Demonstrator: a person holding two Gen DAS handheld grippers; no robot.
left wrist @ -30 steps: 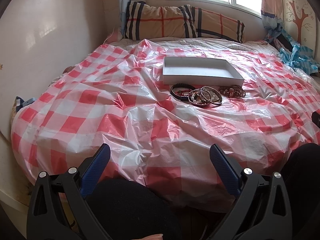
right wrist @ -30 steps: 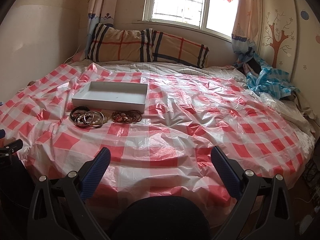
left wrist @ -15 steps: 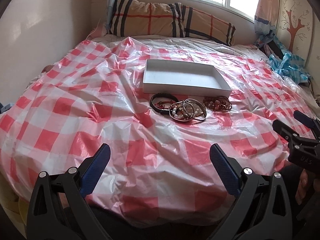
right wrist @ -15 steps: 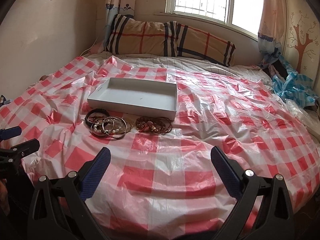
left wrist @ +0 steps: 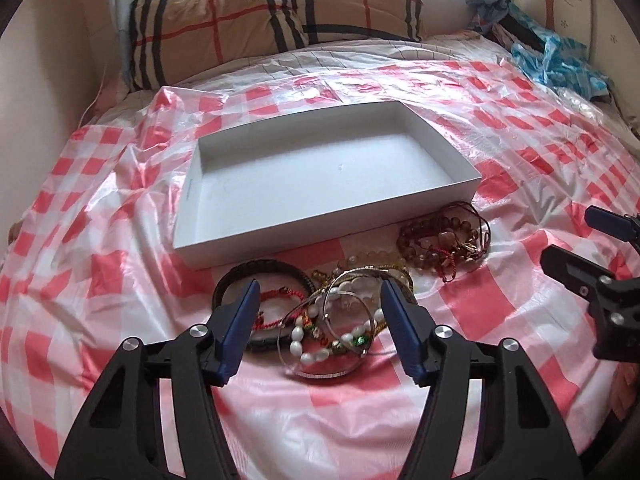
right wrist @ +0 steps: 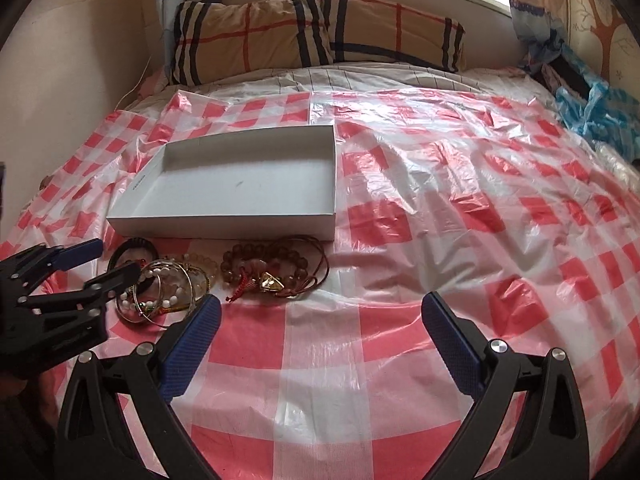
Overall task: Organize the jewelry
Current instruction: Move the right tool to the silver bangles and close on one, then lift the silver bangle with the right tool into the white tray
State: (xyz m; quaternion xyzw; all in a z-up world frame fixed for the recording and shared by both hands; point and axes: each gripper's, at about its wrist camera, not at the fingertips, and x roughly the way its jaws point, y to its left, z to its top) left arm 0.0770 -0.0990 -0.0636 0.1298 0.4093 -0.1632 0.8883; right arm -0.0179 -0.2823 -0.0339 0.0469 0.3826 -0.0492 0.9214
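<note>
Left wrist view, L to R: plaid pillow (left wrist: 256, 28) at bed head; white shallow box (left wrist: 320, 216) on red-check plastic sheet (left wrist: 100, 264), nothing seen inside. Just in front of box, jewelry: black bangle (left wrist: 260, 270) leftmost, then tangled pile of pearl bracelet (left wrist: 316, 346) w/ thin metal bangles (left wrist: 352, 300), then brown bead bracelets (left wrist: 436, 240) near box's front R corner, slightly apart from pile. Left gripper (left wrist: 318, 316) over the tangle, jaws part-open, just been closing; pearl/bangle tangle seen btwn the blue pads, pads not pressing on it, nothing gripped. Right gripper (left wrist: 576, 240) at far R edge, seen side-on only here.

Right wrist view adds: left gripper from the side at L edge, tips partly hiding black bangle & pile; gold pendant among brown beads, not readable in the other view; window above pillow; wide bare stretch of sheet to R of box; crumpled blue cloth (right wrist: 596, 112) at far R by tree wall sticker. Right gripper's own jaws wide apart, nothing btwn them but sheet, left pad overlapping edge of pile in frame; touching or not, can't tell.
</note>
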